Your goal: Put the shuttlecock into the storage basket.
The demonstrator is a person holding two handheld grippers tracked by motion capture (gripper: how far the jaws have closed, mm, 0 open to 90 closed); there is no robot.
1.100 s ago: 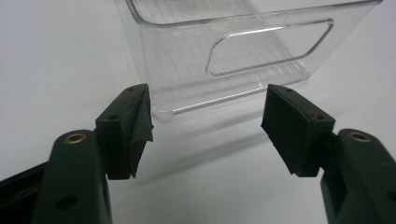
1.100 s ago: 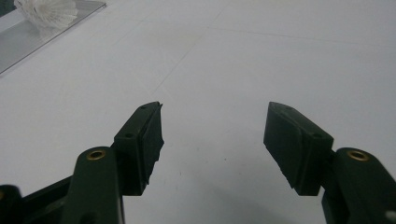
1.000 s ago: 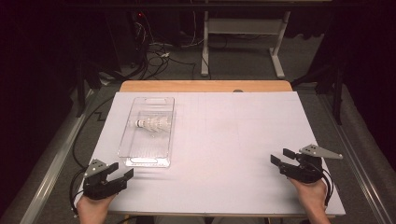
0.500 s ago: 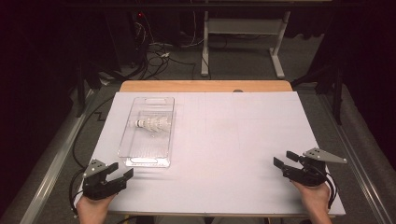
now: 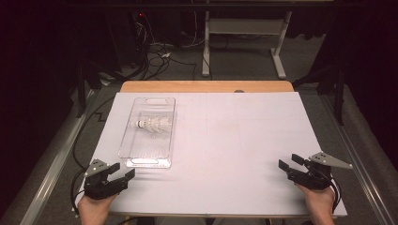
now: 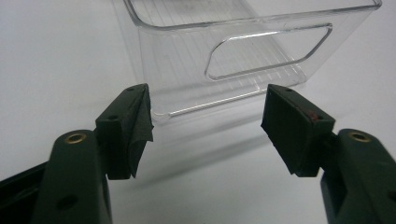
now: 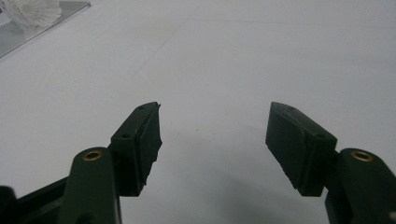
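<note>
Clear plastic tray [image 5: 150,159] sits on the white surface [image 5: 234,150] at left, a white shuttlecock [image 5: 152,124] lying inside. Left gripper [image 5: 123,172] rests near the tray's near end; right gripper [image 5: 287,164] lies well apart at right. Left gripper view: jaws spread, empty, facing the tray [image 6: 252,56]. Right gripper view: jaws wide, empty, over bare surface.

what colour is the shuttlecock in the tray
White, with a dark band at its cork end; the shuttlecock shows best in the high view.
</note>
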